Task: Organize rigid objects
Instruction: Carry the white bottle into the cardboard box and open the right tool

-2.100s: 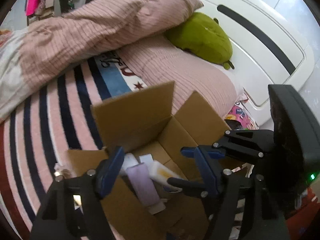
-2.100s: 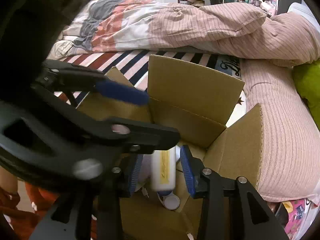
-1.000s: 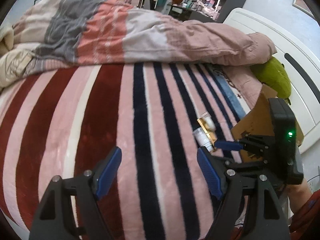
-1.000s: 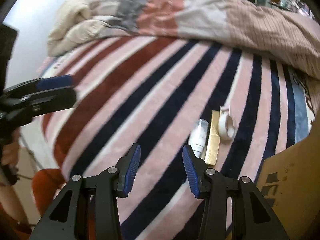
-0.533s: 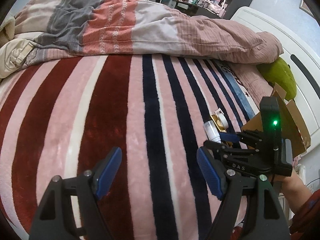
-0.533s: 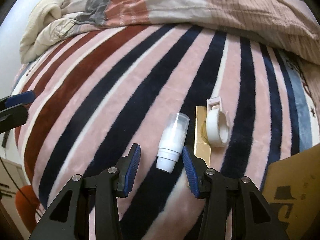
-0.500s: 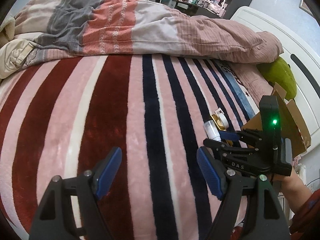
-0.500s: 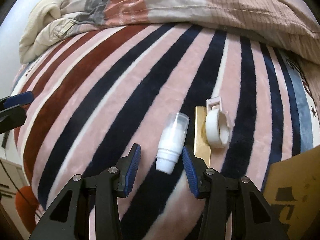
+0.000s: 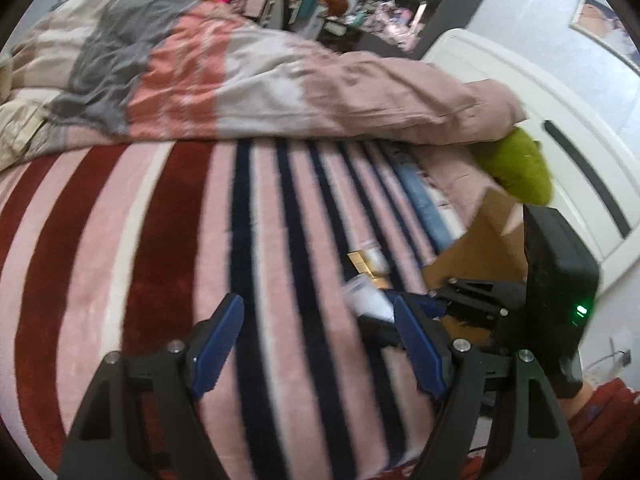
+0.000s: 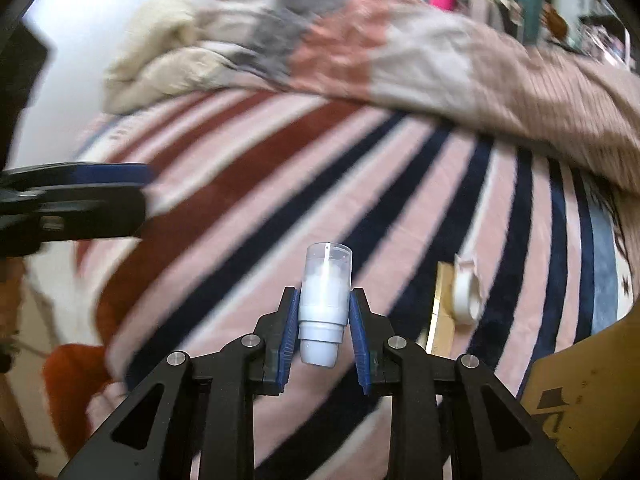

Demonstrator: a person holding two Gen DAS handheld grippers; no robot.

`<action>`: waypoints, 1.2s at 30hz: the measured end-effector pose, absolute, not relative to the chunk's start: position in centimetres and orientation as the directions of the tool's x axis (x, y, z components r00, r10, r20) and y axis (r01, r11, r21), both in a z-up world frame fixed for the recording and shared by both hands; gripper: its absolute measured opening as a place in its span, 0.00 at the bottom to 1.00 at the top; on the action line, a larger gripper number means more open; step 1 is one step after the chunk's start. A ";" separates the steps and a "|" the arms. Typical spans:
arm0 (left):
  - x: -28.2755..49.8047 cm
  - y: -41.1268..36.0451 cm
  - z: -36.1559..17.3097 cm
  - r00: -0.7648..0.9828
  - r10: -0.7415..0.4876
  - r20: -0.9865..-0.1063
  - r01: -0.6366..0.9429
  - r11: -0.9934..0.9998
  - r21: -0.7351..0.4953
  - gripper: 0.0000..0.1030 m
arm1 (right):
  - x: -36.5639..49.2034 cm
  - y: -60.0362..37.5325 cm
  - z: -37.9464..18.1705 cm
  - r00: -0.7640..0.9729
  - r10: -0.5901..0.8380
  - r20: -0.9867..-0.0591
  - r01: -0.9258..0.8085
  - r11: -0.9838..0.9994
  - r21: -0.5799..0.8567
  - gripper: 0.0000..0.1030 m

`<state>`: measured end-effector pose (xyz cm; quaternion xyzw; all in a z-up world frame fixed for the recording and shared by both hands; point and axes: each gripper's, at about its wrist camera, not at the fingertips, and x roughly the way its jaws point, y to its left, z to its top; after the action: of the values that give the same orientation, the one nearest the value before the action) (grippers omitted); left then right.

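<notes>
The right tongs (image 10: 324, 334) were closed on a small white bottle (image 10: 325, 300), its clear cap pointing away from the camera and its narrower base end toward it. The blue pads (image 10: 290, 336) pinched it low on the white body, just below the cap, which looked like a sensible place: firm, straight-sided and clear of the cap seam. The bottle seemed to be off the blanket (image 10: 280, 184), though motion blur made it hard to say how far. The grip probably served a carry to the box (image 10: 592, 392), whose brown corner sat at the lower right of the right view, near the bottle.

The left tongs (image 9: 320, 348) stood wide open with nothing between the pads, held over the striped blanket (image 9: 168, 240), likely kept aside so as not to cross the right hand's path.

On the blanket beside the box lay a gold bar-like item (image 10: 440, 312) with a roll of tape (image 10: 466, 294) touching it; both were smeared by blur, so the gold thing's kind could not be told. In the left view the bottle (image 9: 366, 296) was a pale blur partly behind the right tongs (image 9: 400, 312). The box's inside was out of sight in both views, cut off by the frame edge and by the right gripper's body. A green cushion (image 9: 516, 164) lay by the headboard.
</notes>
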<state>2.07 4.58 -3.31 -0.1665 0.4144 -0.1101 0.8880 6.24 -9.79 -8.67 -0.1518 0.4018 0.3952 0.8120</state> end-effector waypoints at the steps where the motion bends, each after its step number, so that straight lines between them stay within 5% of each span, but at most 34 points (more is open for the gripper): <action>1: 2.1 3.9 -2.6 0.635 -0.354 -0.686 0.080 0.914 -0.398 0.72 | 5.8 -9.9 -7.9 0.365 0.536 -0.761 -0.772 0.631 0.073 0.20; 5: 2.3 1.0 -0.2 0.652 -0.391 -0.650 0.149 0.906 -0.395 0.68 | 3.4 -11.6 -3.7 0.383 0.619 -0.685 -0.809 0.583 0.075 0.20; 11: 3.5 -3.5 2.9 0.632 -0.516 -0.578 0.284 0.848 -0.447 0.32 | 1.9 -15.8 0.5 0.481 0.645 -0.594 -0.787 0.616 0.030 0.20; 20: 7.3 -12.2 4.4 0.560 -0.576 -0.595 0.396 0.817 -0.419 0.32 | 3.3 -23.8 2.1 0.555 0.607 -0.569 -0.703 0.708 0.069 0.20; 36: 12.8 -20.5 0.6 0.390 -0.584 -0.712 0.420 0.801 -0.427 0.34 | 8.5 -31.9 -1.7 0.543 0.421 -0.726 -0.534 0.841 0.088 0.21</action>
<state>12.79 -20.46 0.59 -0.0887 0.4618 -0.3031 0.8289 8.49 -31.87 -1.67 -0.0720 0.3924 0.2730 0.8754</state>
